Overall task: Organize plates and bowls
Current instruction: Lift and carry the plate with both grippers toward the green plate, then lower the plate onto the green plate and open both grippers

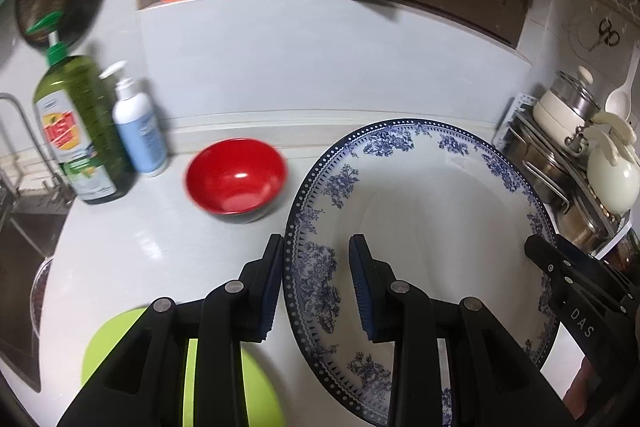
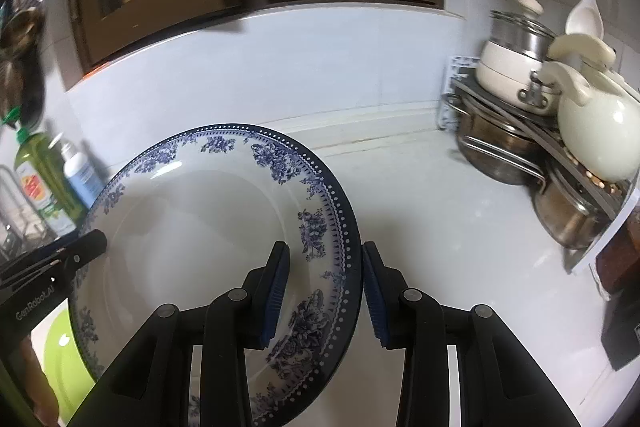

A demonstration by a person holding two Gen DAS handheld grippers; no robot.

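One white counter (image 1: 132, 247). One blue-and-white plate (image 1: 432, 211), empty, lifted above it — left rim clamped in the left gripper (image 1: 316, 283), right rim clamped in the right gripper (image 2: 324, 291). One green plate (image 1: 108, 343) at 7 o'clock, empty as far as visible. One red bowl (image 1: 236, 179) at 10 o'clock of the plate, empty. Two bottles at 9 o'clock — green bottle (image 1: 80, 131), white pump bottle (image 1: 140, 131).
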